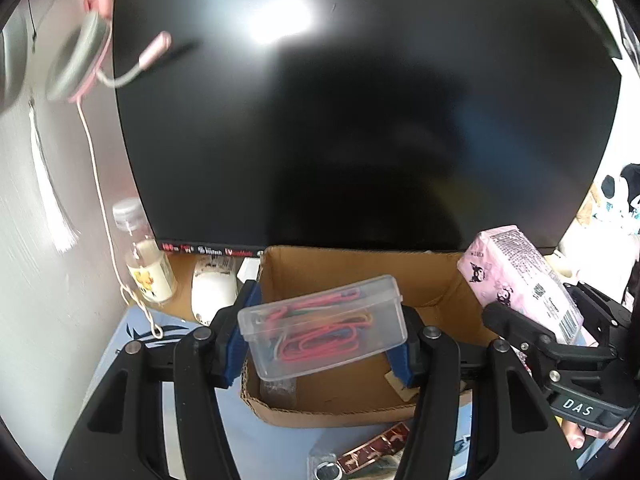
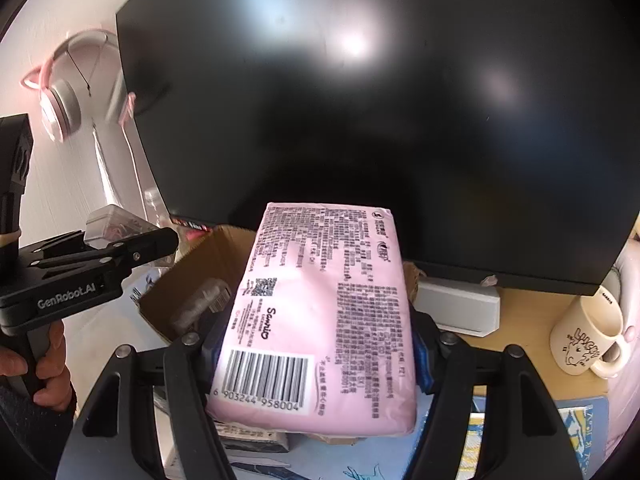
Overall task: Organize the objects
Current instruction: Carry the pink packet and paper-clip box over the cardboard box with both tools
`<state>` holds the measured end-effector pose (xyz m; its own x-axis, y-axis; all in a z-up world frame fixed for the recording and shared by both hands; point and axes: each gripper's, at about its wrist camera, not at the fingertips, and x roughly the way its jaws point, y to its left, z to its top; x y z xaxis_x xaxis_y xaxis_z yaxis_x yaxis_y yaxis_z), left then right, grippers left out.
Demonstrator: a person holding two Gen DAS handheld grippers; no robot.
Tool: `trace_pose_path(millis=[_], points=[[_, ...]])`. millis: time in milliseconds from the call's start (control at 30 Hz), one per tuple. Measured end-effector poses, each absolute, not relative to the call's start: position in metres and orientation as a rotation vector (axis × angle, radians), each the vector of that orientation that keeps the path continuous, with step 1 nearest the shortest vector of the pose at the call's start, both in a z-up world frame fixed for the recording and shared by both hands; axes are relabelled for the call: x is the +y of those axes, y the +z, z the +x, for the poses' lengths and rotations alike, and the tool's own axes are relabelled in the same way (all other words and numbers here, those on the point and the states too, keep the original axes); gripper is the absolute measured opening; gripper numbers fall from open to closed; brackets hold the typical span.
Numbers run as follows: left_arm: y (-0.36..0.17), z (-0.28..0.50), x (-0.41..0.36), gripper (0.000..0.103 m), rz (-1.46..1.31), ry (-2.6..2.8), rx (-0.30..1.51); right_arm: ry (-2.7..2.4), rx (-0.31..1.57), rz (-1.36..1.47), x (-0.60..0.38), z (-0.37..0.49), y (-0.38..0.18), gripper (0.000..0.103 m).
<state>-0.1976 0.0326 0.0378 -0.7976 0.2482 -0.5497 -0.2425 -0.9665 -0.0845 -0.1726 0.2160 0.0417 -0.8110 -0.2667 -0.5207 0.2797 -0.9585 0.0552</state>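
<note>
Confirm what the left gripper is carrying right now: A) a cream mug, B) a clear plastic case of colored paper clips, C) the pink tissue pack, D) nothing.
B: the left gripper has its blue fingers clamped on the clear case above the cardboard box.

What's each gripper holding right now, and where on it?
Left gripper: clear paperclip box, clamped across its two short ends. Right gripper: pink tissue pack, pinched across its long sides near the barcode end.
</note>
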Motion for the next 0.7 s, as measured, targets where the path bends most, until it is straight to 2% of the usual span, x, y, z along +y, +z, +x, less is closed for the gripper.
trace_pose_path(millis=[700], points=[[-0.019,-0.228,0.054,0.056,-1.064,2.680,-0.006,-2.699,0.115,0.777,0.205,-0.192,0.008,0.072]])
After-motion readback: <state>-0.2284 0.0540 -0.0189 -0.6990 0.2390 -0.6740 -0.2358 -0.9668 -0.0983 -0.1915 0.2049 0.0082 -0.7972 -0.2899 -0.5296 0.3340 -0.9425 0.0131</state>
